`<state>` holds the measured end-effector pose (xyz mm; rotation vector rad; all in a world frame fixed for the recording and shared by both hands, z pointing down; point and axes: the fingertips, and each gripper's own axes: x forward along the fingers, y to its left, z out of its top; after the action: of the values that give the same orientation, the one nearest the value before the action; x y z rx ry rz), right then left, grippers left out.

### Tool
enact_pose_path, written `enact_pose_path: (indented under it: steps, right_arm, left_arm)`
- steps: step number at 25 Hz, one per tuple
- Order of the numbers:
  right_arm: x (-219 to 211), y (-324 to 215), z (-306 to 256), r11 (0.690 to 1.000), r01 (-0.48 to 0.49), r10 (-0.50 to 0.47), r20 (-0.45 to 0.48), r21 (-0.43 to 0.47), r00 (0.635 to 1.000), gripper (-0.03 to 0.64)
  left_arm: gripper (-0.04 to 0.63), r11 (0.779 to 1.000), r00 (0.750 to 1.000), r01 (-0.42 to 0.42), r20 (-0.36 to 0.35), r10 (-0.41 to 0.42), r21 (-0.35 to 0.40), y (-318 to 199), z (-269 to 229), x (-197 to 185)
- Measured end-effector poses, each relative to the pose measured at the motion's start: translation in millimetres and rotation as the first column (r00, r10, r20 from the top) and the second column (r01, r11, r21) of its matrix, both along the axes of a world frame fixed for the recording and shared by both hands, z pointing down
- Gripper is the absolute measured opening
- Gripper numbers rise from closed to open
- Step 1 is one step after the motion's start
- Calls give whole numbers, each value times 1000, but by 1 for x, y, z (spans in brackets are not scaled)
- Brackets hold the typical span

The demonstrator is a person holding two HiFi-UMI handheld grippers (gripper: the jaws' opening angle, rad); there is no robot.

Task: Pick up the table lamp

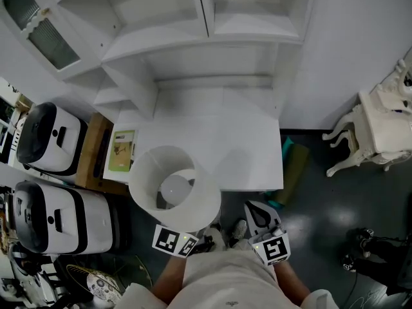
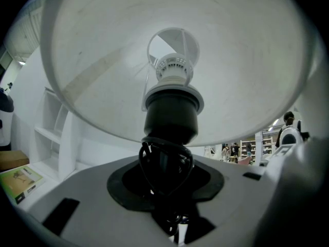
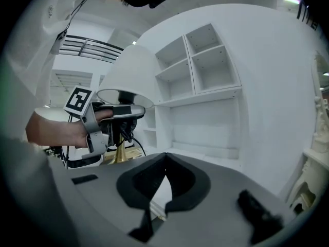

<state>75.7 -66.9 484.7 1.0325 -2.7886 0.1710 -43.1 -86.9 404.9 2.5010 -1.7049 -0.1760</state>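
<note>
table lamp (image 1: 174,185) before shelf unit (image 1: 193,44)

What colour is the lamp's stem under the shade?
The lamp stem is brass gold; it shows clearest in the right gripper view.

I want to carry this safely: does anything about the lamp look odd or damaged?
Only the black cord: it is bunched in loops round the table lamp's neck just under the socket, right where the left gripper clamps it, rather than hanging free. The white shade looks whole.
</note>
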Motion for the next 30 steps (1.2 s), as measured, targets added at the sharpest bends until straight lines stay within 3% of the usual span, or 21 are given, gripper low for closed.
enact_pose_path:
  steps: [6,15,30]
  right_arm:
    - [0,3,3,1000,10,-10,-12,7,1000,12]
    - [-28,29,-22,998,63,-63,42,12,997,12]
    - [-93,125,-40,999,6,-7,34,34,999,11]
  left_arm:
    - [161,999,999,32,2,-32,10,17,-3,-8]
    - [161,999,999,42,13,-43,27,47,-8,-37]
    - [160,999,999,-47,16,46,17,130,-2,-96]
